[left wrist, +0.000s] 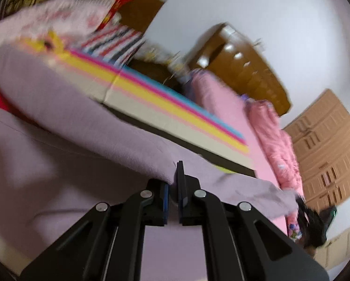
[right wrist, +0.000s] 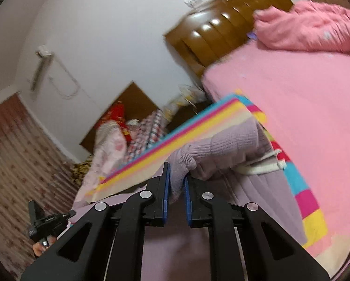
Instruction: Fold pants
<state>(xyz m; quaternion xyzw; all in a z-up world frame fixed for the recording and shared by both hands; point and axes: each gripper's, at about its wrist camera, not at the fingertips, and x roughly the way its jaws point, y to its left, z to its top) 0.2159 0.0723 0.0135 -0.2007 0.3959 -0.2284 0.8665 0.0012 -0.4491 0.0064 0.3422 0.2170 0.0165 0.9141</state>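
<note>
Left wrist view: left gripper point(left wrist: 173, 187) clamped down on a fold of the lilac pants point(left wrist: 57, 121), jaws nearly touching with just fabric between. Pants lifted off the striped mat point(left wrist: 165, 103) and draped across most of the frame, one long stretch running off to the right edge where the other gripper point(left wrist: 315, 222) shows as a dark blur at the far end of the cloth. Only here: tan wardrobe point(left wrist: 327, 145) on the right, plus a heap of bedding and a striped cloth top left, too blurred to sort out. One brown headboard point(left wrist: 240, 65), one pink bed point(left wrist: 221, 103), one crumpled pink blanket point(left wrist: 275, 135).

Right wrist view: right gripper point(right wrist: 176, 185) pinching the ribbed waistband of the pants point(right wrist: 233, 145), jaws narrow, cloth bunched between the blue pads point(right wrist: 166, 187). White drawstring point(right wrist: 261, 166) dangling just right of the grip. Rest of the pants hanging down over the mat point(right wrist: 310, 201) at the bed's point(right wrist: 303, 93) edge. Only here: patterned curtain point(right wrist: 15, 154) on the left, and the left gripper point(right wrist: 46, 220) low left with a bit of a hand point(right wrist: 40, 245) under it. Same headboard point(right wrist: 226, 23), same blanket point(right wrist: 310, 28).

No containers anywhere. Count: two grippers, one pair of pants, one mat.
</note>
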